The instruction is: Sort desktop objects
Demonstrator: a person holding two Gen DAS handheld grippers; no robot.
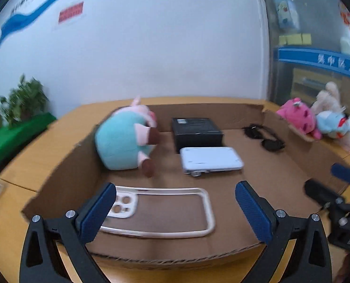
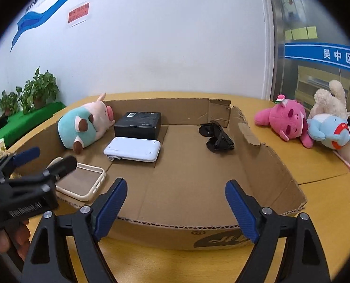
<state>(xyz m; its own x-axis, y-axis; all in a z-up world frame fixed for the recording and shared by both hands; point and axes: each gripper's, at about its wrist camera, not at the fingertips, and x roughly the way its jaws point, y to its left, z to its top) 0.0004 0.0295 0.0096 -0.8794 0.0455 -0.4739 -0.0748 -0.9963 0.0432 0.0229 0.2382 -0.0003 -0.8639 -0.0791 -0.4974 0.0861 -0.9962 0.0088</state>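
A shallow cardboard box (image 1: 64,176) (image 2: 269,165) lies on the wooden desk. In it are a teal and pink pig plush (image 1: 125,141) (image 2: 83,127), a black box (image 1: 196,132) (image 2: 139,125), a white device (image 1: 210,160) (image 2: 132,152), black sunglasses (image 1: 264,136) (image 2: 216,136) and a cream phone case (image 1: 165,212) (image 2: 80,181). My left gripper (image 1: 175,212) (image 2: 45,160) is open and empty above the phone case. My right gripper (image 2: 176,207) (image 1: 328,181) is open and empty over the box's near wall.
A pink plush (image 2: 285,122) (image 1: 299,118), a blue plush (image 2: 328,132) (image 1: 335,122) and a cream plush (image 2: 330,101) lie on the desk right of the box. Potted plants (image 2: 33,92) on a green stand are at the left. A white wall is behind.
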